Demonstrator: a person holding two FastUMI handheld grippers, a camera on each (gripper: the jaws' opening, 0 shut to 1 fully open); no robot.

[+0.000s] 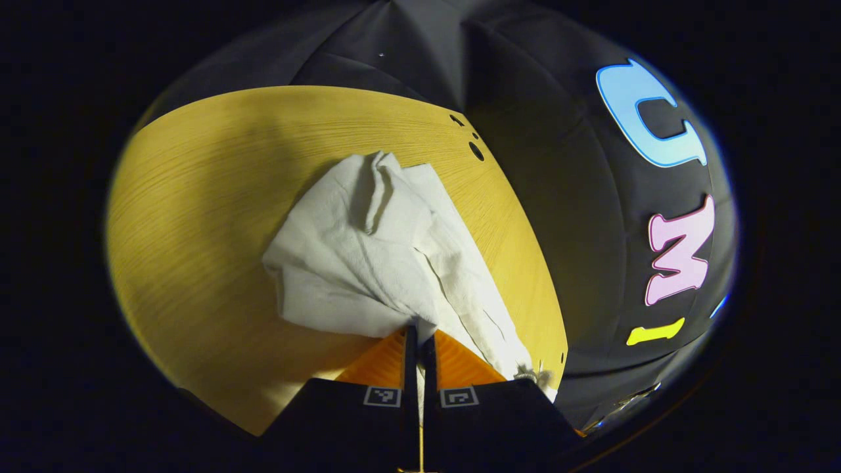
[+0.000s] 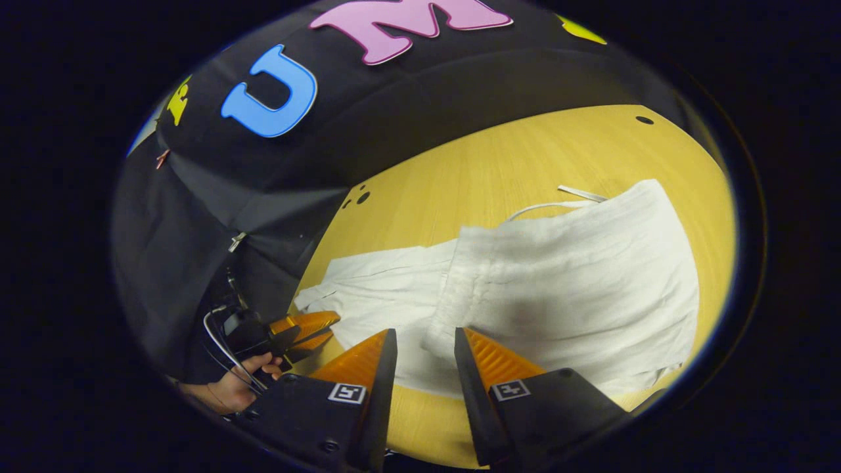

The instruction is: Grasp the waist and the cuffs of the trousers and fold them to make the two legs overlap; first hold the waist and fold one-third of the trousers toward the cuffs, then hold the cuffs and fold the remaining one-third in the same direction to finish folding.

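In the left gripper view, the left hand-held gripper [image 1: 419,338] has its fingers nearly together with white cloth of the trousers [image 1: 387,249] nipped between them; I judge it to be gripping the cuff end, lifted a little so the fabric bunches and drapes away from the tips. Beyond it the trousers lie on the counter [image 1: 197,217], rumpled toward the far edge.

In the right gripper view, the right hand-held gripper [image 2: 426,358] stands with its fingers well apart and nothing between them, poised just over the near edge of the trousers [image 2: 565,289]. Past the tips, a thicker folded layer with a gathered waistband lies on top of a flatter single stretch running toward the left gripper [image 2: 309,332], held by a hand [image 2: 240,387]. A drawstring [image 2: 558,200] trails off the far side onto the counter [image 2: 499,164].

By my reading, the legs already overlap and the waist third lies folded toward the cuffs. What seems left is the cuff third: carrying it over the folded part and laying it flat.
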